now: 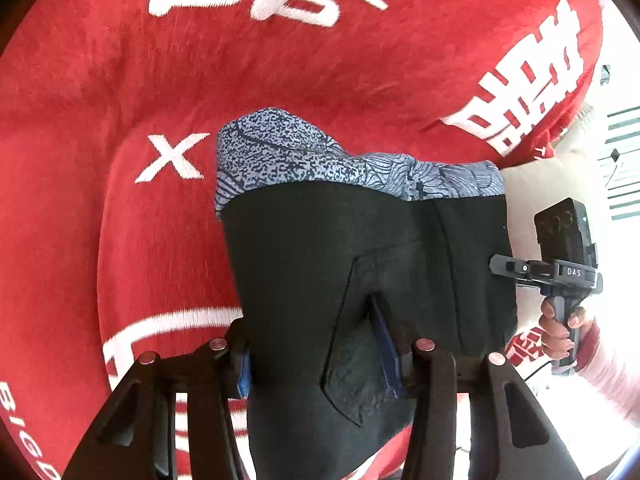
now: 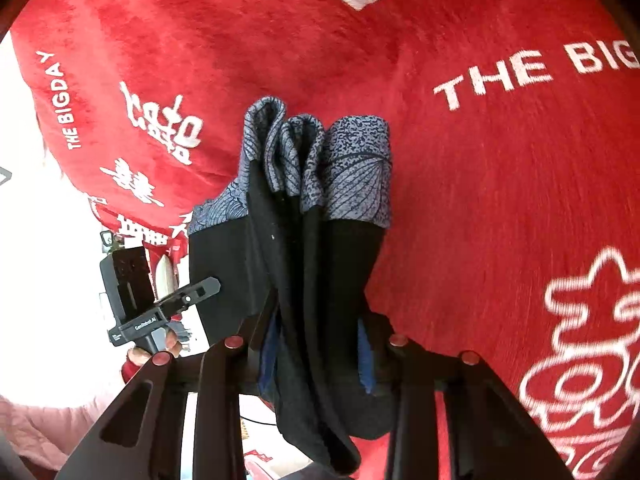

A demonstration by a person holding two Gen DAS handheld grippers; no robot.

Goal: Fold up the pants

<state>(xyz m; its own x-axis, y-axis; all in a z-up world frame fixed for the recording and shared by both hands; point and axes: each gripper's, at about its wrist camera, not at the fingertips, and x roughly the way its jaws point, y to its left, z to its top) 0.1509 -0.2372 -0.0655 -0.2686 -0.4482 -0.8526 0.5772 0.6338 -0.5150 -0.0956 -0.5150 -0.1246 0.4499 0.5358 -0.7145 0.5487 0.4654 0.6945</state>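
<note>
The pants [image 1: 320, 248] are black with a blue-grey patterned waistband [image 1: 280, 156] and hang bunched over a red blanket. My left gripper [image 1: 316, 360] is shut on the black fabric near a pocket seam, its blue pads [image 1: 386, 352] pressing from both sides. In the right wrist view the pants [image 2: 340, 272] hang in several vertical folds, waistband [image 2: 356, 168] at the far end. My right gripper [image 2: 316, 356] is shut on this gathered fabric. Both fingertips are partly hidden by cloth.
A red plush blanket [image 1: 120, 80] with white lettering covers the surface under the pants in both views [image 2: 500, 180]. A hand [image 1: 560, 324] grips the other tool's handle at the right edge. Bright white floor [image 2: 40, 260] lies beyond the blanket's edge.
</note>
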